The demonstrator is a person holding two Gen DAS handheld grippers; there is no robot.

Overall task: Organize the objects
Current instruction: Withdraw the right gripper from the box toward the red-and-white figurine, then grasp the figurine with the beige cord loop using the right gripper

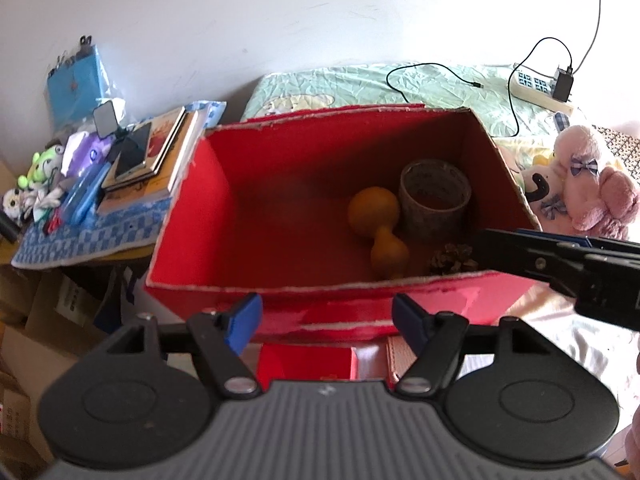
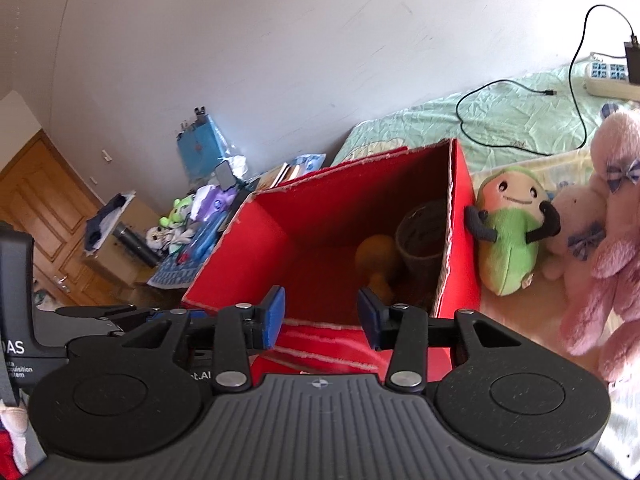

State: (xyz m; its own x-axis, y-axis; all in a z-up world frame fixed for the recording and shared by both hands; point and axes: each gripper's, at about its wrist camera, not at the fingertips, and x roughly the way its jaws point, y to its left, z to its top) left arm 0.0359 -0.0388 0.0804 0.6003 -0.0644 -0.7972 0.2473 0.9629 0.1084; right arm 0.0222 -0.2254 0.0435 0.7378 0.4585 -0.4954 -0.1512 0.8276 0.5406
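both grippers, left and right, hover released and empty before the red box; next, probably fetch the green plush.

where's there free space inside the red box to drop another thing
The left half of the red box floor is bare, from the left wall across to the orange gourd. The right side is crowded: gourd, tape roll and pine cone sit bunched together there.

Box sits centre on bed. Inside, at 3 o'clock: tape roll, gourd touching its left, pinecone in front. Plush toys outside at 3; books at 9.
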